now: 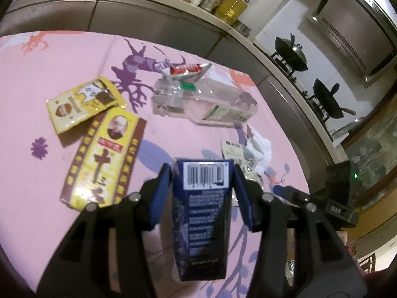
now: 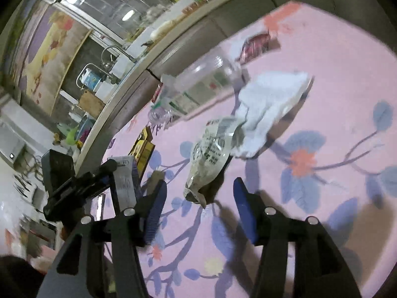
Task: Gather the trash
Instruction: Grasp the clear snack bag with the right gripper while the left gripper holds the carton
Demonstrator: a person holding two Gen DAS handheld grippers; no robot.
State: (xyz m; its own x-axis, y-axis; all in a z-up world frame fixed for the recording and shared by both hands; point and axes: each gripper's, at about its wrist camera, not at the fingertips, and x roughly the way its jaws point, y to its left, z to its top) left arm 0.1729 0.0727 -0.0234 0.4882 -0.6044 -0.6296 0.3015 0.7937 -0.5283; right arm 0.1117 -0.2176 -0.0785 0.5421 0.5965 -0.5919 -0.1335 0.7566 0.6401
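The left tool (image 1: pixel 201 171) holds a dark blue carton (image 1: pixel 202 213) between its blue pads, barcode end pointing away, lifted over the pink flowered worktop (image 1: pixel 49 74). The right tool (image 2: pixel 199 188) stands open with nothing between its fingers, aimed at a crinkled clear wrapper (image 2: pixel 211 159) that lies just ahead of it, its far end touching a white tissue (image 2: pixel 268 106). To do this pick well, the right tool would best come down with one pad on each side of the wrapper's near end and close only once the film sits between them, since thin film is likely to slide or flatten away (a shallow, low approach probably helps). It should keep clear of the tissue so that the two do not come up tangled, and the left tool should hold its squeeze on the carton, which looks stiff enough not to crush. Counted across both views, the trash left on the worktop is: one clear bottle (image 1: pixel 203 101) lying on its side in the middle, one red packet (image 1: pixel 188 70) just beyond it, two yellow packets, a small one (image 1: pixel 84 101) far left and a long one (image 1: pixel 104 156) nearer, one wrapper and one tissue; the carton makes seven pieces.
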